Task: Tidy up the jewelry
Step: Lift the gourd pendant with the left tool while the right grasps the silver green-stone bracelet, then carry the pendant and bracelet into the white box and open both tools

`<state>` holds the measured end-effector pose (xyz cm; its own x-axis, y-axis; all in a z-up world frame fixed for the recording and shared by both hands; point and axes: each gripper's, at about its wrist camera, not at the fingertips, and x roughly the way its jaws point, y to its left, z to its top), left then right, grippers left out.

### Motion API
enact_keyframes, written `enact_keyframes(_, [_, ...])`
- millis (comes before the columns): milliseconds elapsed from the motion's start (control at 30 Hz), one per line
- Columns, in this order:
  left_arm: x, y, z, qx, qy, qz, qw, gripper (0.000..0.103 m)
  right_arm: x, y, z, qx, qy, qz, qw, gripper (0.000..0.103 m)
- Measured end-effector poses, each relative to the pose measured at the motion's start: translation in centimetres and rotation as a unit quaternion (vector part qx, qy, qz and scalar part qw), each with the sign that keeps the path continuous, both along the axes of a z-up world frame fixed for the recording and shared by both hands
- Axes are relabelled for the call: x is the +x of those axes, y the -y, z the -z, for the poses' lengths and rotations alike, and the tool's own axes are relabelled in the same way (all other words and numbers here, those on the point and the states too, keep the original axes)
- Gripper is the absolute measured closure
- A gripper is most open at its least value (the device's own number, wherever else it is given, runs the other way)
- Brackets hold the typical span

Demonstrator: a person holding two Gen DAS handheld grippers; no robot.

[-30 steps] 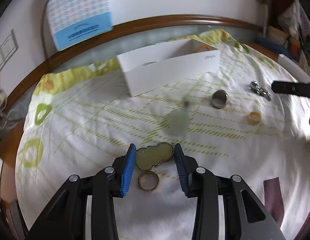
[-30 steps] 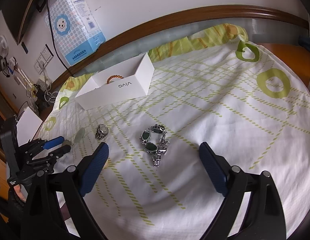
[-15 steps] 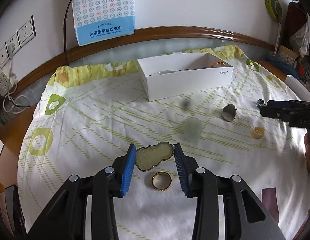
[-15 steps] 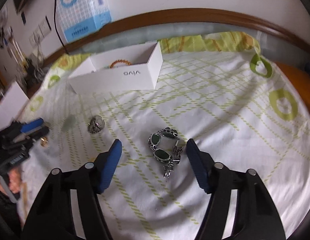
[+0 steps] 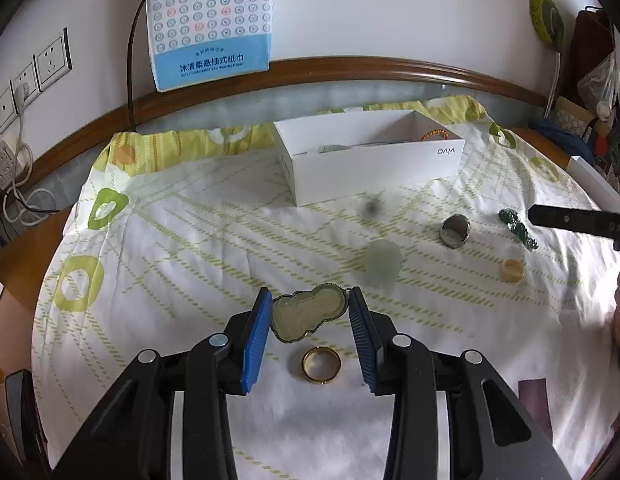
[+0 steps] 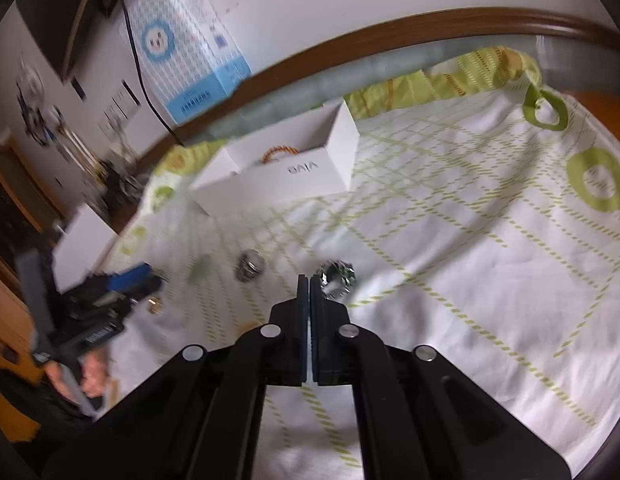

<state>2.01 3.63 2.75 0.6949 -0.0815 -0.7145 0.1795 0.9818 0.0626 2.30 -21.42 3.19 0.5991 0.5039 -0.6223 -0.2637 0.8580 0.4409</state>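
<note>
On the left of the spread cloth, the left gripper (image 5: 309, 312) grips a cloud-shaped pendant (image 5: 308, 312) between its blue pads, a gold ring (image 5: 321, 364) loose below. Next comes carrying it to the white box (image 5: 373, 160) (beads already inside). Farther right, the right gripper (image 6: 308, 280) is pressed shut, apparently empty, beside the green-stone bracelet (image 6: 337, 278); it must reopen.

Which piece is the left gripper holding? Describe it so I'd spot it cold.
On the green-patterned white cloth, in front of the white box, the left gripper holds a gourd-shaped, pale green pendant with a dark metal rim. The plain gold ring below it is round.
</note>
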Motion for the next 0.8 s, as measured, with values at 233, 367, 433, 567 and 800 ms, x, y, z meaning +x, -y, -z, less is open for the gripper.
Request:
enact_keyframes(233, [-0.1,0.5,-0.5,-0.013,0.004,0.008,0.9999,0.064,-0.5,0.3,-0.8,0.014,0.012,0.003,1.0,0.099])
enact_keyframes(367, [0.0,0.4,-0.3,-0.015,0.0,0.006,0.9999,0.064,-0.1,-1.0,-0.1,-0.05,0.007,0.017,0.999,0.053])
enact_keyframes(433, [0.1,0.3,-0.3,-0.017,-0.001,0.006,0.9998,0.064,0.4,-2.1,0.6,-0.079,-0.013,0.004,0.997,0.059])
enact_keyframes(567, [0.1,0.3,-0.2,-0.014,-0.002,0.007,0.9999,0.064,0.3,-3.6,0.7,-0.138,-0.012,0.011,0.99,0.09])
enact_keyframes(800, [0.1,0.3,-0.2,-0.014,0.0,0.004,0.9999,0.064,-0.5,-0.6,0.0,-0.025,0.003,0.011,1.0,0.091])
